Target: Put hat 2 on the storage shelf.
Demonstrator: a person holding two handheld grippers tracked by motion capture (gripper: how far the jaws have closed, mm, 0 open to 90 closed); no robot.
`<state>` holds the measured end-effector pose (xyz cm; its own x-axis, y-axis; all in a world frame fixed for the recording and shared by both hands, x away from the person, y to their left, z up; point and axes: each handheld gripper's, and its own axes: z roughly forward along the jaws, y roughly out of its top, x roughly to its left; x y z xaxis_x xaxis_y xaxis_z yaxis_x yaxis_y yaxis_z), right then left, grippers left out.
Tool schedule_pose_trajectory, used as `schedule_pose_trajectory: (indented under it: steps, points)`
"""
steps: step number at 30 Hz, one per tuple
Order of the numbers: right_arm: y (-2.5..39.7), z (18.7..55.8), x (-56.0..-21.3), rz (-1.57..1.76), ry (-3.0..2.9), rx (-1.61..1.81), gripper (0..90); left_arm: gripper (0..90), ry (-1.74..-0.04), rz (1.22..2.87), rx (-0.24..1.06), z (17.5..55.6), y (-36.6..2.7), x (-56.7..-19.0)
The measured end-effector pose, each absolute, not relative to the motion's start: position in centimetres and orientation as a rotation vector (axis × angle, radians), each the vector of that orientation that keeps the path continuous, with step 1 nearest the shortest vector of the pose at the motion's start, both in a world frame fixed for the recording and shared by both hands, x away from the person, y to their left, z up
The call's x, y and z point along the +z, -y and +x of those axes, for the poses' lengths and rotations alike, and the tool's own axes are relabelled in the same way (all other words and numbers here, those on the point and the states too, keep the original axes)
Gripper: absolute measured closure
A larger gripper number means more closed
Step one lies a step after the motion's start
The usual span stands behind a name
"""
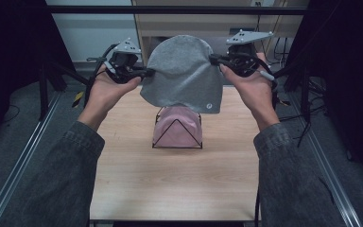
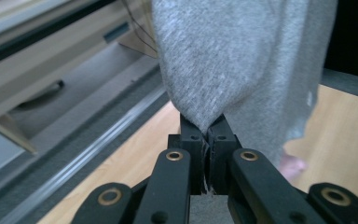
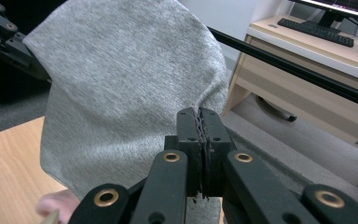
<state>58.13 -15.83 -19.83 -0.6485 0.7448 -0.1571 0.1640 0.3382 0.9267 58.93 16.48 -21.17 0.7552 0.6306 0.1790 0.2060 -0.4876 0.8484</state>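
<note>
In the high view, the left gripper (image 1: 144, 73) and right gripper (image 1: 216, 59) are holding a grey beanie (image 1: 182, 73) stretched at upper centre, above a pink hat (image 1: 177, 126) on a wire stand (image 1: 177, 137); lowering it level and centred should seat it well. Both forearms are reaching forward, palms up.

In the left gripper view, the jaws are pinching the beanie's edge at centre.

In the right gripper view, the jaws are clamping its opposite edge.

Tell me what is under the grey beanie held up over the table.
Below the grey beanie, clamped by the left gripper and right gripper, a pink hat sits on a black wire stand. The beanie's hem hides the hat's top.
</note>
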Motion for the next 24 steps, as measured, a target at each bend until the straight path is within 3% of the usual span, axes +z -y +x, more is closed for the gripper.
schedule_pose_trajectory:
  steps: [9, 24]
  points:
    - [15.7, 60.6, -21.1, 0.818, -2.005, 1.305, 88.8, 87.6, -0.656, 2.027, 0.669, 61.0, -16.0, -22.1]
    - [14.9, 62.7, -23.5, 0.846, -2.027, 1.284, 88.7, 87.4, -0.695, 2.055, 0.668, 62.5, -15.4, -25.7]
